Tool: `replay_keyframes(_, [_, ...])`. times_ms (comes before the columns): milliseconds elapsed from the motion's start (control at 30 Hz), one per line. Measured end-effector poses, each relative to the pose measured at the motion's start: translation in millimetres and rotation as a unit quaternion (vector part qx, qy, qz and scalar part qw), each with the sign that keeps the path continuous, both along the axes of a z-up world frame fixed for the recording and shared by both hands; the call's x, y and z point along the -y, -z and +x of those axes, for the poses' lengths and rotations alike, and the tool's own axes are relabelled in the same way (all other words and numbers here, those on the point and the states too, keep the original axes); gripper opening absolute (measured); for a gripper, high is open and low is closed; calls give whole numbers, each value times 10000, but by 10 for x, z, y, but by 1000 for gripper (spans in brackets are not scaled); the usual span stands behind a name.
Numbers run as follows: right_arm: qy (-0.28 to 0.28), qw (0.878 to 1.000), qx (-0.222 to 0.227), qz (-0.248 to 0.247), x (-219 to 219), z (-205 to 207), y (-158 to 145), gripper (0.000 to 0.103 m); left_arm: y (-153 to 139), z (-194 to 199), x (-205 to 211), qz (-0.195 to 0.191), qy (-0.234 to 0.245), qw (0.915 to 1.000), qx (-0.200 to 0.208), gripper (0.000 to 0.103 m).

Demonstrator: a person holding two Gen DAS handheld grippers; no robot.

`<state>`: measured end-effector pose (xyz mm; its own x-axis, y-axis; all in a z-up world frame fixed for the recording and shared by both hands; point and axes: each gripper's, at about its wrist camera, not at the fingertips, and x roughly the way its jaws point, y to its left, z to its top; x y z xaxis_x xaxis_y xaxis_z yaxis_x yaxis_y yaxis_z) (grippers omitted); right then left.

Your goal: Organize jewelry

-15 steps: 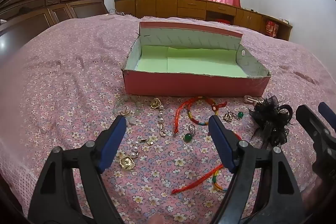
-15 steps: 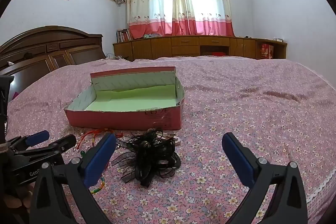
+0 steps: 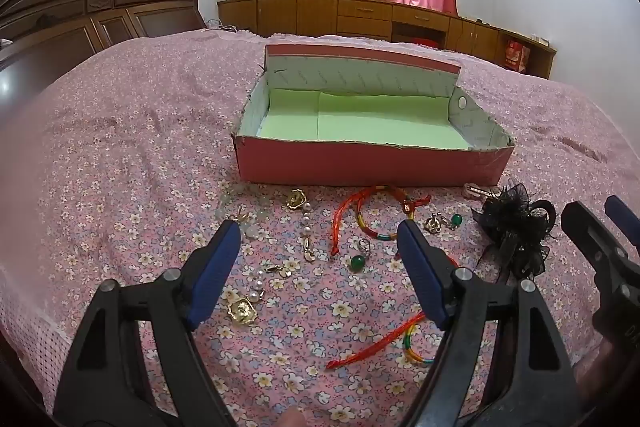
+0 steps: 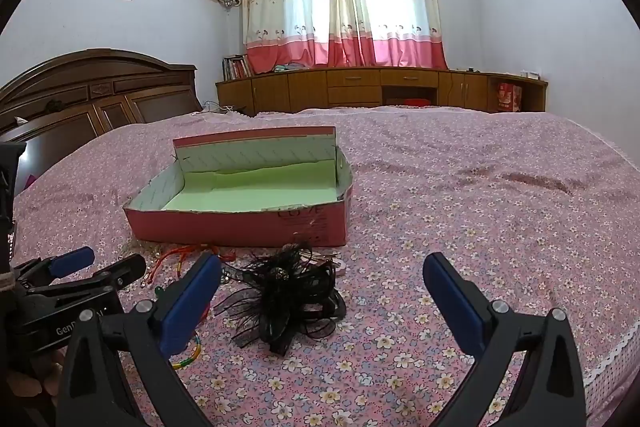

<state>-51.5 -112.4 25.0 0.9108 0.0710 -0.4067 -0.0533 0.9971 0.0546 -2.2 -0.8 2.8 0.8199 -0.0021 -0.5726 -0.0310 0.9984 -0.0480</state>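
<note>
Nothing has visibly moved since half a second ago: both claws and every piece sit where they were.

Your left gripper (image 3: pixel 316 227) stands wide open with nothing clamped. Seen along its fingers, the jewelry lies scattered on the floral bedspread (image 3: pixel 120 147) in the gap between them: a pearl strand (image 3: pixel 306 223) near the middle, a green bead (image 3: pixel 357 261) closer to the right finger, and a gold pendant (image 3: pixel 296 199) just past the tips. A gold flower earring (image 3: pixel 242 311) lies close beside the left finger, and a red cord bracelet (image 3: pixel 380 211) curls ahead of the right fingertip. A second red cord bracelet (image 3: pixel 400 337) runs partly behind the right finger. Neither pad touches any of them.

Your right gripper (image 4: pixel 320 259) is likewise spread wide and empty. The black hair flower (image 4: pixel 292 295) lies on the bedspread between its fingers, nearer the left one and apart from both pads.

Beyond all the pieces sits the red box (image 3: pixel 372 169), open-topped with a green lining and nothing in it. Its front wall is just behind the row of jewelry.
</note>
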Motion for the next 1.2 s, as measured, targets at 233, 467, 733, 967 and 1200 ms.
replay_keyframes(233, [0, 10000, -4, 1, -2, 1, 2, 103, -5, -7, 14, 29, 1, 10000, 0, 73])
replay_keyframes(467, [2, 10000, -4, 5, -1, -1, 2, 103, -9, -4, 22, 32, 8, 10000, 5, 73])
replay_keyframes(733, [3, 10000, 1, 7, 3, -2, -3, 103, -10, -8, 26, 34, 4, 10000, 16, 73])
replay_keyframes(967, [3, 10000, -1, 10, 7, -5, -10, 103, -13, -9, 22, 32, 5, 10000, 18, 73])
replay_keyframes(1200, [6, 10000, 0, 11, 11, -5, -17, 103, -25, -12, 27, 29, 4, 10000, 28, 73])
